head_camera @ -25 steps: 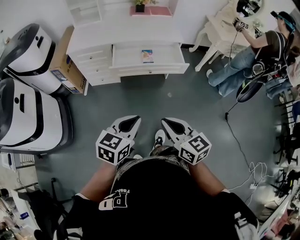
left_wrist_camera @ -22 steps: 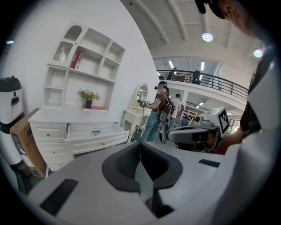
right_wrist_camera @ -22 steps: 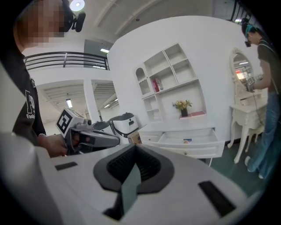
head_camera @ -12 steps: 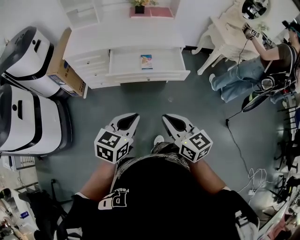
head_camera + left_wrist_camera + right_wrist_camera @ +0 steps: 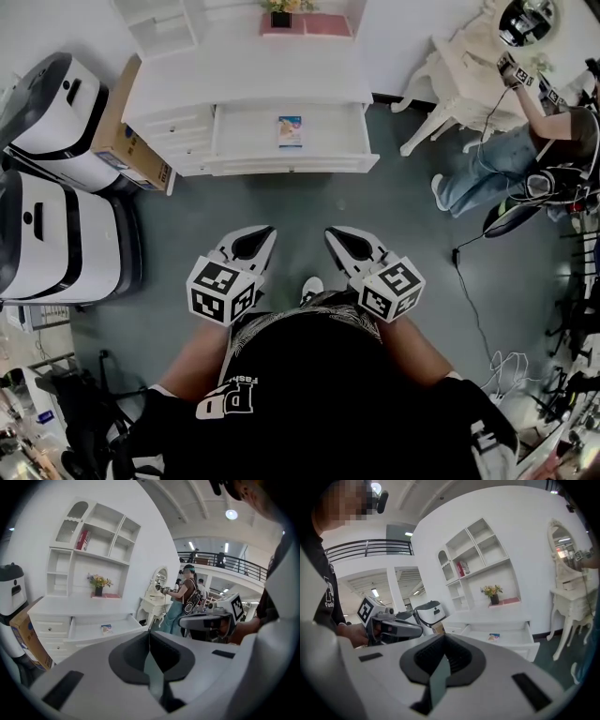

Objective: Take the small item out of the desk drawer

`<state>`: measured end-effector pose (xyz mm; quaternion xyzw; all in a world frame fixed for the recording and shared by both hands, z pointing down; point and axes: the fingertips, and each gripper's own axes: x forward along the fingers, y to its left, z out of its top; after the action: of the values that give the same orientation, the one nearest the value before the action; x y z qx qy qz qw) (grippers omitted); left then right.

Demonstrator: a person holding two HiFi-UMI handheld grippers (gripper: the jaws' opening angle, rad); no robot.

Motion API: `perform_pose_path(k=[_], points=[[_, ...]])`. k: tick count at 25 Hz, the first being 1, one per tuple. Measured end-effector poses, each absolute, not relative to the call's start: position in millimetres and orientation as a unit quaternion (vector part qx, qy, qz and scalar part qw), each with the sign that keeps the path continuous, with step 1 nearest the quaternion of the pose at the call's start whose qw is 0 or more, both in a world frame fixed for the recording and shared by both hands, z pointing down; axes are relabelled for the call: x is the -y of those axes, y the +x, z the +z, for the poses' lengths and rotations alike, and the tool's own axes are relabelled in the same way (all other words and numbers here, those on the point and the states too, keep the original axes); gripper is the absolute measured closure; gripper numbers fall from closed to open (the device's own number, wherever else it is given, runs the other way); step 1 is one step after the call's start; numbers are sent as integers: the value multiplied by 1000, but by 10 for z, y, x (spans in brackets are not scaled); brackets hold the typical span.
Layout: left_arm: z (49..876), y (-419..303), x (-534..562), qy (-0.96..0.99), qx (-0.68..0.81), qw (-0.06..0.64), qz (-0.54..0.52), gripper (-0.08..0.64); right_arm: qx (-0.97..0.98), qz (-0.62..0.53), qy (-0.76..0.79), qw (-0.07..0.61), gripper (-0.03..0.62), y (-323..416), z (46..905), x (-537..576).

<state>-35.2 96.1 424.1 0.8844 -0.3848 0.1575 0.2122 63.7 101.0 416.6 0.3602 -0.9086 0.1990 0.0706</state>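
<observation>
On the bottom of the open desk drawer [image 5: 291, 167], approx. at its middle, lies the small item [image 5: 290, 131], flat and alone, not touching any drawer wall. It looks like a thin card or small packet w/ light blue print; what it is exactly I cannot tell. My judgement: very light, prob. stiff paper or plastic, not fragile, but it can slide on the smooth white drawer bottom. Because it lies flat, a pinch from straight above will be difficult. Better to tilt the claw, lift one short edge and take it there, or push it to the drawer wall first.

Behind the drawer is the white desk [image 5: 244, 75] from which it is pulled out, w/ a flower pot [image 5: 279, 17] at the back. Left of the drawer a cardboard box [image 5: 131, 122] leans on the desk side.

Both my claws are well apart from the drawer, on its front side. My left claw [image 5: 255, 242] is pressed together w/ nothing in it, and my right claw [image 5: 345, 242] the same.
</observation>
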Motion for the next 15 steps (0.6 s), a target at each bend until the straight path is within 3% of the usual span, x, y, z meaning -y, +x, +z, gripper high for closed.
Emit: perform_pose_path(k=[15], points=[[4159,35,-557,867,425,206,160,545,913,208,348,47,583,1221,4161,-522]])
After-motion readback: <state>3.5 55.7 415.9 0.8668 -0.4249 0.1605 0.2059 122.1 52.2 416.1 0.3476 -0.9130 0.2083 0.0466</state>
